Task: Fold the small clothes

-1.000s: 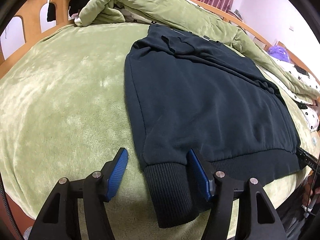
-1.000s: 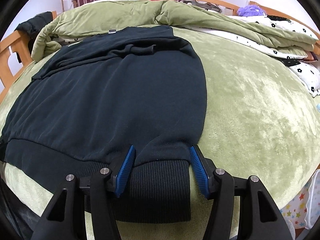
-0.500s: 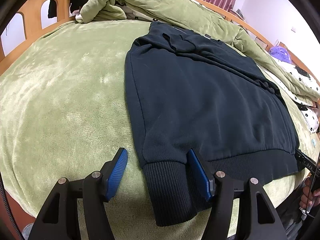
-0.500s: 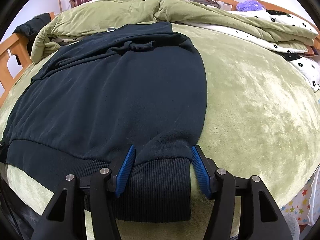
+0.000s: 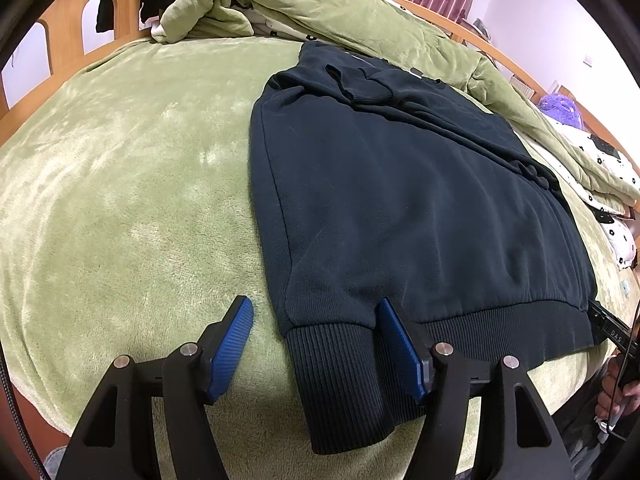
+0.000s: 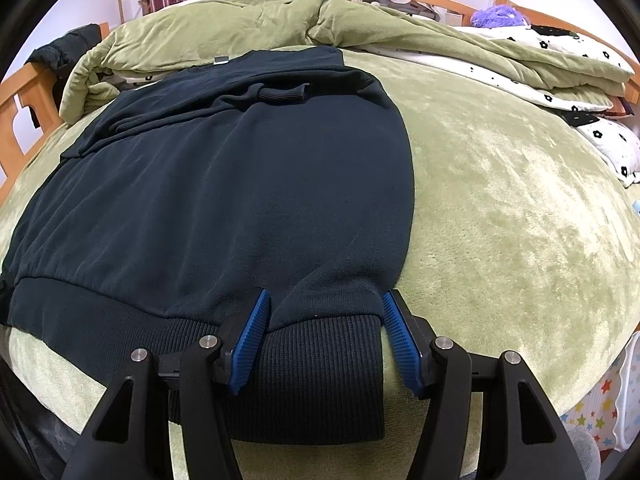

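A dark navy sweatshirt [image 5: 400, 200] lies flat on the green plush blanket [image 5: 120, 200], its ribbed hem [image 5: 500, 332] on the near side and draped over the bed's near edge. The left gripper [image 5: 316, 344] is spread wide at the near left corner, one blue pad on the bare blanket, the other against the hem, nothing pinched. The right gripper [image 6: 324, 340] straddles the near right corner, released, with the ribbed band [image 6: 316, 360] between its blue pads [image 6: 252, 336]. A sleeve cuff [image 6: 280, 94] lies folded across the far part of the garment. Beyond it a green quilt [image 6: 260, 28] is heaped up, and a flower-print cover [image 6: 560, 76] sits far right. Letters reading "DAS" show on a black part [image 5: 614, 334] at the right edge of the left view; a small grey tag [image 6: 221, 60] near the collar is unreadable.
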`<state>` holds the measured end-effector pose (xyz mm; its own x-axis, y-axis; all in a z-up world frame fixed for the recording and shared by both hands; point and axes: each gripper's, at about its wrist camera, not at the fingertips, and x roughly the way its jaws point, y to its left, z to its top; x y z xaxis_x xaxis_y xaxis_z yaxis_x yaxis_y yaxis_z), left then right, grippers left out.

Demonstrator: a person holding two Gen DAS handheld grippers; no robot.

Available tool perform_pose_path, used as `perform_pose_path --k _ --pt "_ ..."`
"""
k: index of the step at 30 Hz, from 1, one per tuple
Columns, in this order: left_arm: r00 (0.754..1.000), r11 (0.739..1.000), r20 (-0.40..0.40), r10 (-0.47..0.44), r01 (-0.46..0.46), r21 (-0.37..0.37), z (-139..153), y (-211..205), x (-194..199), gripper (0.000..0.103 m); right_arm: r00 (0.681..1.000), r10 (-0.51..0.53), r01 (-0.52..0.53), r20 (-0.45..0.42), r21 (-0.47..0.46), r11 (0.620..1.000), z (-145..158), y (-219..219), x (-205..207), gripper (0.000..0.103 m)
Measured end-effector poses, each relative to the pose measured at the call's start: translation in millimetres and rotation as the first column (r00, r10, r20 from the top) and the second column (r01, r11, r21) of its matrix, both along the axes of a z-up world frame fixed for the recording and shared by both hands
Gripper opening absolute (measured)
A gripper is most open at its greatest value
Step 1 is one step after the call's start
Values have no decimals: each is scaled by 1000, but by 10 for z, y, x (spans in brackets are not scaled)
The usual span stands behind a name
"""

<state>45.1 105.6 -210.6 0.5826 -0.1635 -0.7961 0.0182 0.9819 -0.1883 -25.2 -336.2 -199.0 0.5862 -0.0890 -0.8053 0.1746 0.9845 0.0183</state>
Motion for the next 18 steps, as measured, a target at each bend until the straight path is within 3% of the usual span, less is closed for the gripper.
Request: perform_pose_path --k 18 --pt "1000 1000 5 -1 1 8 -8 -21 -14 64 1000 -4 4 4 -1 1000 0 9 -5 59"
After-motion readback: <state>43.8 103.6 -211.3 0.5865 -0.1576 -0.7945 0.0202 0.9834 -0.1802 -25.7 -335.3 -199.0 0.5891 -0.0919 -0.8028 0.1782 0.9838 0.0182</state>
